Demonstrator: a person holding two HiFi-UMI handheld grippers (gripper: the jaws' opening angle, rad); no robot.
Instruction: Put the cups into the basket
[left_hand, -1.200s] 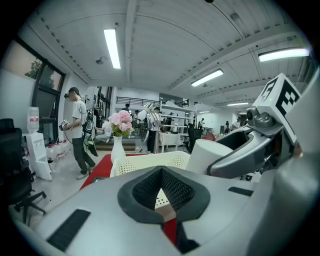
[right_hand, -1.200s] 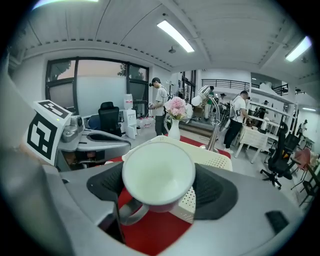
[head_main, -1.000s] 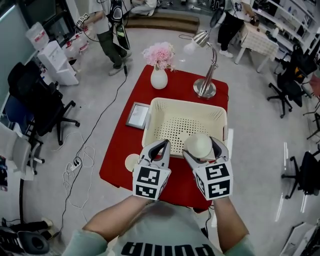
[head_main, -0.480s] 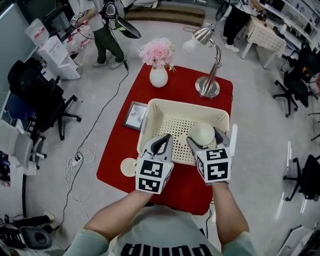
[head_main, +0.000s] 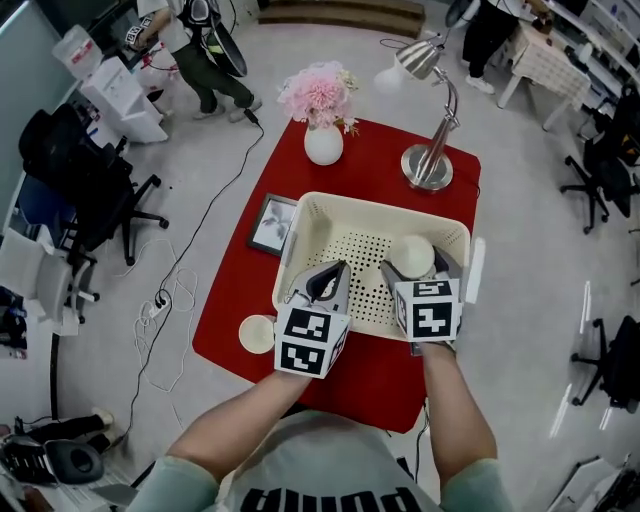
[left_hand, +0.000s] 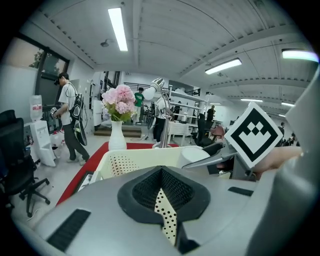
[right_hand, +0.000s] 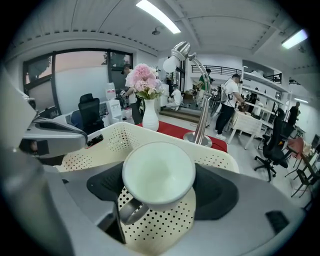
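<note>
Right gripper (head_main: 412, 263) is clamped across the cup (head_main: 411, 250) above the basket's (head_main: 380, 203) right side, left gripper (head_main: 335, 272) pinched together and empty; the cup looks light, stiff, slick and probably breakable, so a body grip suits.

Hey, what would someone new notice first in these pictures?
The white cup, pinched in the right gripper, hangs over the cream perforated basket in the middle of the red table. Behind the basket stand pink flowers in a white vase and a silver desk lamp; a second cup sits on the table left of the basket.
</note>
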